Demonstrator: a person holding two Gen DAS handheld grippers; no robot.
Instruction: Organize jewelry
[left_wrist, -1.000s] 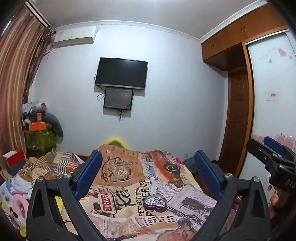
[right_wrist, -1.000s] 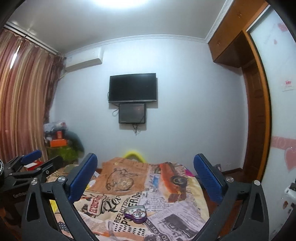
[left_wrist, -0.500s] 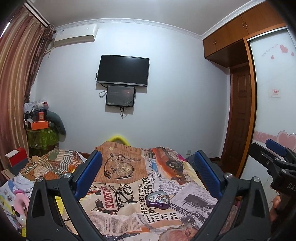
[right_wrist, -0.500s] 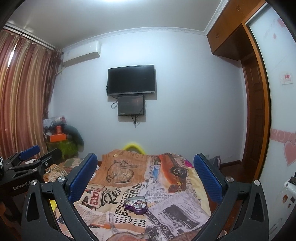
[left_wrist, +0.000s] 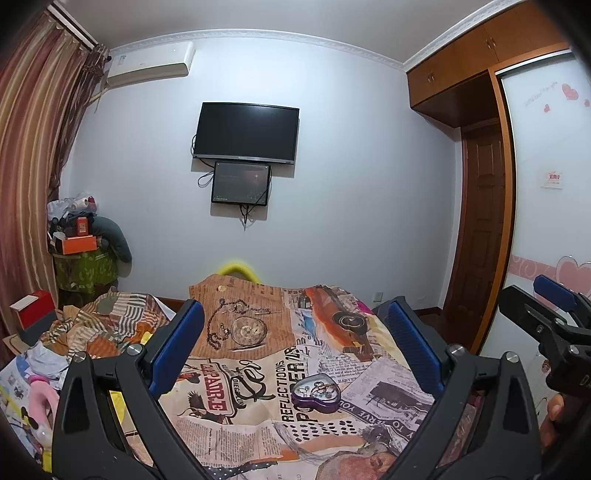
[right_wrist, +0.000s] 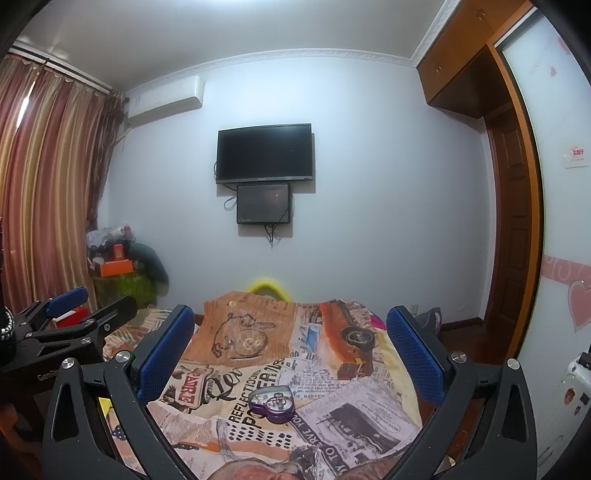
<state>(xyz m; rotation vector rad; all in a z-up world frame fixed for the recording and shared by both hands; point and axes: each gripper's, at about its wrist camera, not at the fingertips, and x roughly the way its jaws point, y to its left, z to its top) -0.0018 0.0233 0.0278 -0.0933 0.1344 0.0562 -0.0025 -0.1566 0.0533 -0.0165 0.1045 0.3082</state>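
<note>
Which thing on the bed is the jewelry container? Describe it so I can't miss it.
Look at the bed's newspaper-print cover. Between both open grippers sits a small purple heart-shaped box, lidless, jewelry glinting inside. It is the only raised object there; the pocket watch is just print.

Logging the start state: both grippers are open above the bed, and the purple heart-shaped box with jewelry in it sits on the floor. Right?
Not quite. The purple heart-shaped box sits on the printed bedspread, not the floor; the left wrist view shows it. The rest holds: left gripper and right gripper are both open, jewelry visible inside the box.
</note>
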